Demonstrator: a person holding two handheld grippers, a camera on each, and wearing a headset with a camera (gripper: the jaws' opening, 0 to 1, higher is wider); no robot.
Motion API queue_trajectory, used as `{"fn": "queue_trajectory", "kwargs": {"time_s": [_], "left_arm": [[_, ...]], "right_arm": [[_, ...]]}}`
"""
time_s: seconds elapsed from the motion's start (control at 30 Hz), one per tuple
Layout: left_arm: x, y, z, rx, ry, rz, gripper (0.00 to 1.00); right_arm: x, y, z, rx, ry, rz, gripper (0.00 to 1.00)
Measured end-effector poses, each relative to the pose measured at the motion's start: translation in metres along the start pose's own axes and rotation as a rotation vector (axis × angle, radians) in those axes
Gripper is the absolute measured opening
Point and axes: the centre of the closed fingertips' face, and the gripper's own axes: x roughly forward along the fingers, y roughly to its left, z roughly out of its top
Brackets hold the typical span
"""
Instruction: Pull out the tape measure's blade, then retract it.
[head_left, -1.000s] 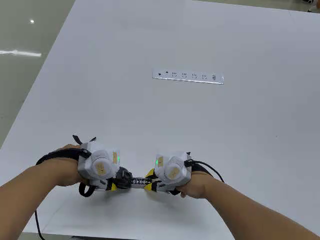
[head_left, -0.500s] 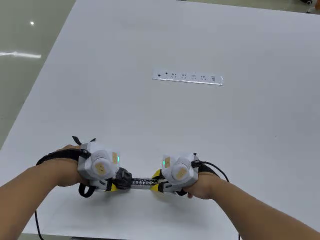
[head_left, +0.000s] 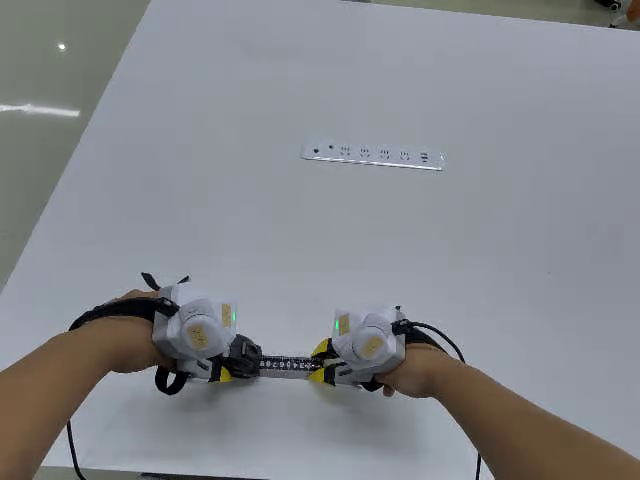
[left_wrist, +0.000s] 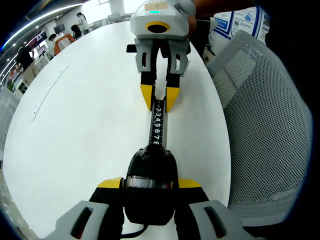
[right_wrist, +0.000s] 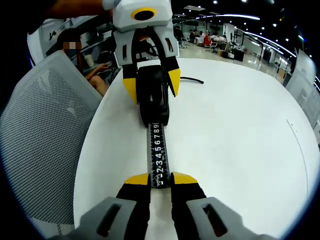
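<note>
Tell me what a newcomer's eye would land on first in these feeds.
The black tape measure sits clamped in the left gripper near the front edge of the white table. Its numbered blade stretches across to the right gripper, which pinches its end. Farther back, a white power strip lies mid-table.

The desk (head_left: 300, 230) is plain white. The case (right_wrist: 151, 92) is black, and its blade (left_wrist: 156, 125) is pale with black numerals and tick marks. The left hand-held gripper (left_wrist: 150, 183) and right hand-held gripper (right_wrist: 160, 179) match: white-grey bodies, grey and black fingers, yellow tips, a green light and a tan round patch on top. The cable (head_left: 430, 335) is black. Beyond the case on the desk, the power strip (head_left: 373, 156) is silver-white with dark sockets. Beside the desk, the chair (left_wrist: 265, 125) is pale grey mesh and the floor (head_left: 50, 120) is glossy grey-green.
</note>
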Motion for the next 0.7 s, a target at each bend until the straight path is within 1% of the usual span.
{"fn": "queue_trajectory", "kwargs": {"time_s": [0.27,0.7], "left_arm": [[0.001,0.000,0.000,-0.002,-0.002,0.004,0.36],[0.001,-0.001,0.000,-0.011,-0.003,0.002,0.36]], "right_arm": [[-0.009,-0.002,-0.009,0.016,-0.009,0.001,0.14],[-0.023,-0.002,-0.025,0.009,0.007,-0.011,0.14]]}}
